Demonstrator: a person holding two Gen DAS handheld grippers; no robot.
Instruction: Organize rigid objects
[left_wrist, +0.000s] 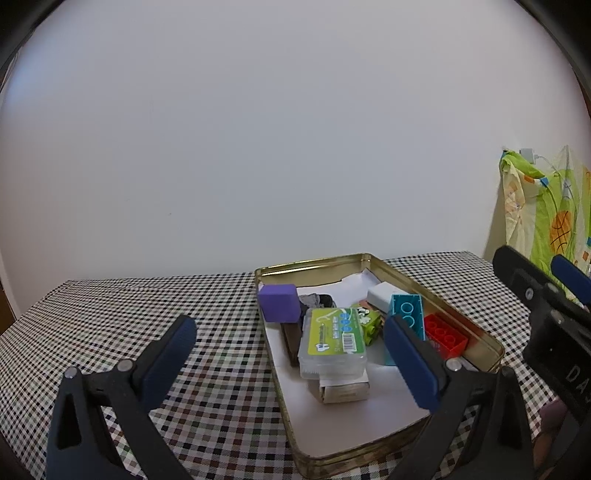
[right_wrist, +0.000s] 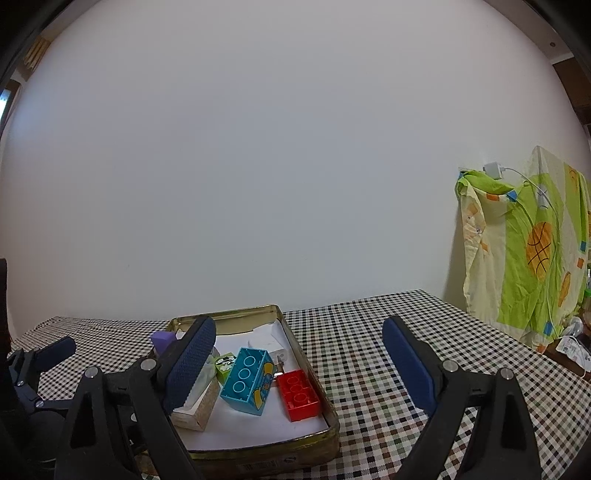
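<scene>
A gold tin tray (left_wrist: 373, 439) (right_wrist: 321, 439) on the checked tablecloth holds several objects: a purple cube (left_wrist: 279, 302) (right_wrist: 162, 340), a clear box with a green label (left_wrist: 332, 341), a teal brick (left_wrist: 406, 312) (right_wrist: 246, 380), a red brick (left_wrist: 445, 334) (right_wrist: 298, 395), a small green block (left_wrist: 371, 323) (right_wrist: 224, 363), a white charger (left_wrist: 380, 293) (right_wrist: 267, 345) and a beige carton (left_wrist: 343, 389) (right_wrist: 195, 408). My left gripper (left_wrist: 290, 363) is open and empty above the tray's left rim. My right gripper (right_wrist: 299, 369) is open and empty above the tray's right side.
The checked tablecloth (left_wrist: 122, 306) (right_wrist: 373, 325) stretches to a white wall behind. A green and yellow cloth (left_wrist: 543, 206) (right_wrist: 521, 251) hangs at the right with a white charger and cable (right_wrist: 493, 170). The right gripper's body (left_wrist: 546, 306) shows in the left wrist view.
</scene>
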